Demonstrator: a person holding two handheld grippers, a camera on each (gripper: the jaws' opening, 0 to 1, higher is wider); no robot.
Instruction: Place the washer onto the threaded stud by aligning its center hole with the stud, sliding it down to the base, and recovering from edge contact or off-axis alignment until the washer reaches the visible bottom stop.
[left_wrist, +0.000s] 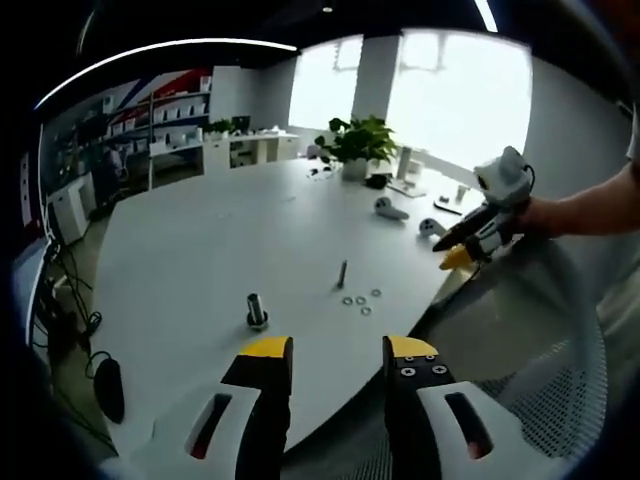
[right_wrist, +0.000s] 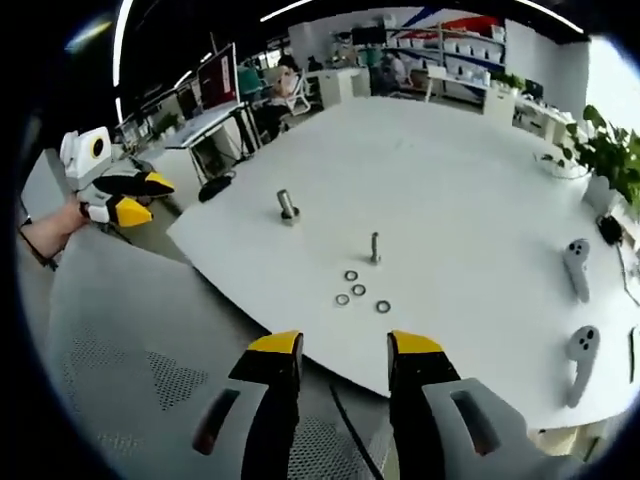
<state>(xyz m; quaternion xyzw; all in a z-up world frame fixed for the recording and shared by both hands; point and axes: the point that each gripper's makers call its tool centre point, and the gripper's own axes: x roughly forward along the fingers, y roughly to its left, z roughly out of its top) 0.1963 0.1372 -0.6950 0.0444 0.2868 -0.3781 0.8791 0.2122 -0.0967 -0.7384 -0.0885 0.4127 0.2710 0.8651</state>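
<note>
Right claw (right_wrist: 343, 352) and left claw (left_wrist: 339, 352), both spread and empty, hover off the surface (right_wrist: 450, 180); thin, slippery-looking washers (right_wrist: 358, 290) lie beside the stud (right_wrist: 375, 247), best pinched by the rim.

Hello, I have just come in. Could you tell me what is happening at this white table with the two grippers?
A person holds a gripper in each hand above the edge of a white table. The left gripper and right gripper are both open and hold nothing. On the table, four small washers lie loose beside a thin upright threaded stud. A thicker metal post stands apart. No washer is on the stud yet.
</note>
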